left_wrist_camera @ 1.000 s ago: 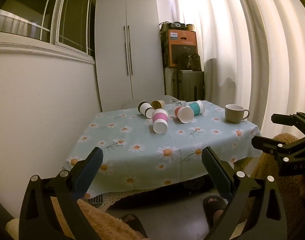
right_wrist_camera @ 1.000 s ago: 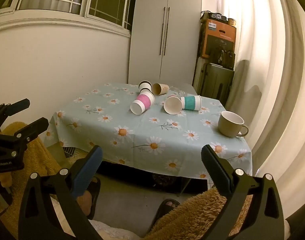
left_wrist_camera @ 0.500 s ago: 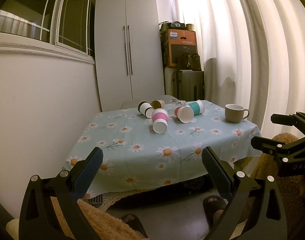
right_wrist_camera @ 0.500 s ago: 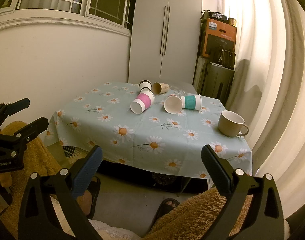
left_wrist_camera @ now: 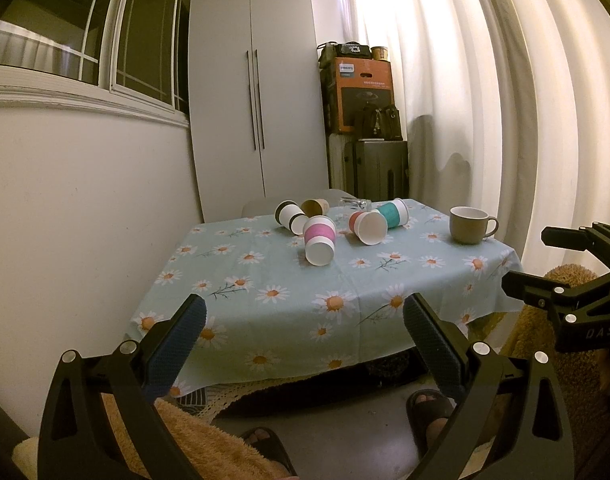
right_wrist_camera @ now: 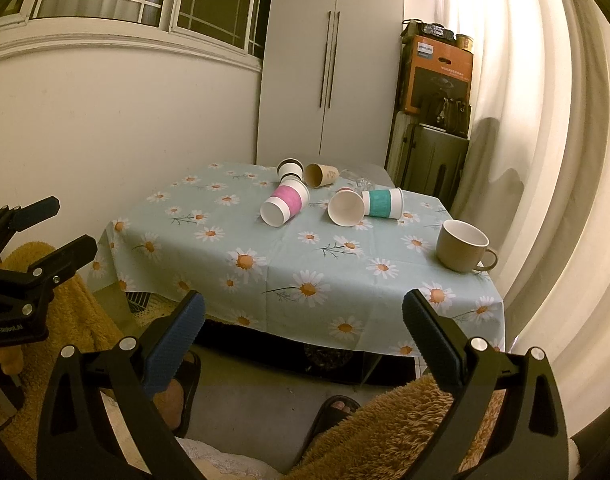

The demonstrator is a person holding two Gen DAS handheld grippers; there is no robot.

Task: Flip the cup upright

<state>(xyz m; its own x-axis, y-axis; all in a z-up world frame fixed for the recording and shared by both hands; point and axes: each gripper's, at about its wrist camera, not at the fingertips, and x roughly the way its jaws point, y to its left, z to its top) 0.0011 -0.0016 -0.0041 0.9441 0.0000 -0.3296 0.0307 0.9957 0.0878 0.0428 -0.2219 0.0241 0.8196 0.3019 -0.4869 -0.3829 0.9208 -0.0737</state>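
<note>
Several paper cups lie on their sides at the far middle of the daisy tablecloth (left_wrist_camera: 265, 304): a pink-banded cup (left_wrist_camera: 320, 240) (right_wrist_camera: 285, 204), a teal-banded cup (left_wrist_camera: 393, 213) (right_wrist_camera: 383, 203), a red-banded cup (left_wrist_camera: 368, 227) with its mouth toward me (right_wrist_camera: 346, 208), a black-banded cup (left_wrist_camera: 291, 216) (right_wrist_camera: 291, 169) and a brown cup (left_wrist_camera: 315, 207) (right_wrist_camera: 321, 175). My left gripper (left_wrist_camera: 301, 344) is open and empty, short of the table's near edge. My right gripper (right_wrist_camera: 303, 340) is open and empty, also short of the table.
A beige mug (left_wrist_camera: 470, 225) (right_wrist_camera: 463, 251) stands upright at the table's right side. A clear glass (right_wrist_camera: 355, 176) lies behind the cups. A white wardrobe (left_wrist_camera: 257, 120), a suitcase (left_wrist_camera: 379, 168) and boxes stand behind the table; curtains hang on the right. Slippered feet are below.
</note>
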